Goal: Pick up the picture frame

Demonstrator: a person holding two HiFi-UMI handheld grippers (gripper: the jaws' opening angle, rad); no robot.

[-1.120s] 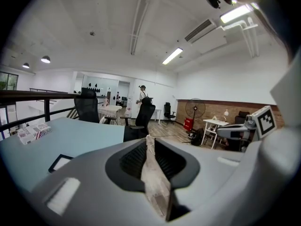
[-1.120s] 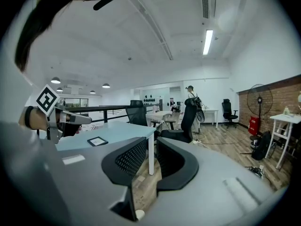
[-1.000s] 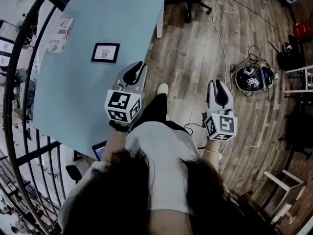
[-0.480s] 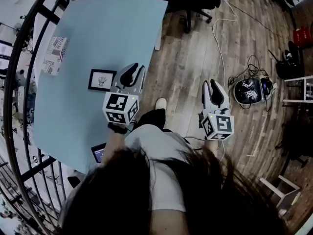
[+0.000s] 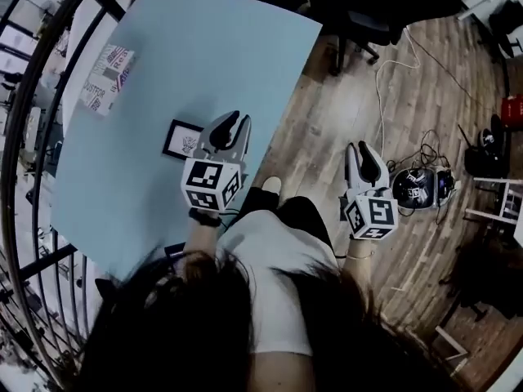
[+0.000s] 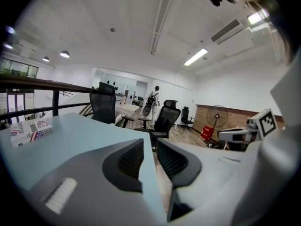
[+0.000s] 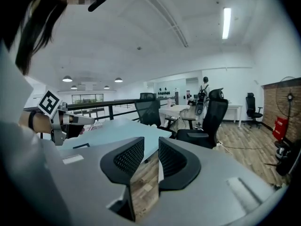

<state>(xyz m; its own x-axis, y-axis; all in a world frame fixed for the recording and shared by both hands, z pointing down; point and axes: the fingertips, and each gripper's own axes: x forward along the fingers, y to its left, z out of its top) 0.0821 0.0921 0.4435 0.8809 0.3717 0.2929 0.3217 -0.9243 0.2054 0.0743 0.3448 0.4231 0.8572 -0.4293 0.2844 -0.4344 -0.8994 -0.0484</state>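
The picture frame [image 5: 183, 140], small and black with a white print, lies flat on the light blue table [image 5: 163, 55] near its right edge. My left gripper [image 5: 232, 122] hovers over that edge just right of the frame, its jaws a little apart with nothing between them; in the left gripper view [image 6: 149, 145] it looks level across the table top, and the frame is out of sight there. My right gripper [image 5: 364, 149] hangs over the wooden floor, well right of the table, open and empty [image 7: 151, 147]. A thin dark outline on the table in the right gripper view may be the frame [image 7: 81, 146].
A printed box [image 5: 106, 80] lies at the table's far left [image 6: 30, 130]. A black railing [image 5: 33, 137] curves along the left. Office chairs [image 5: 359, 15] stand beyond the table. Cables and a dark helmet-like thing [image 5: 417, 188] lie on the floor at the right.
The person has stepped toward the table and both grippers moved forward. The frame, earlier well ahead of the left gripper, now lies right beside its fingers.
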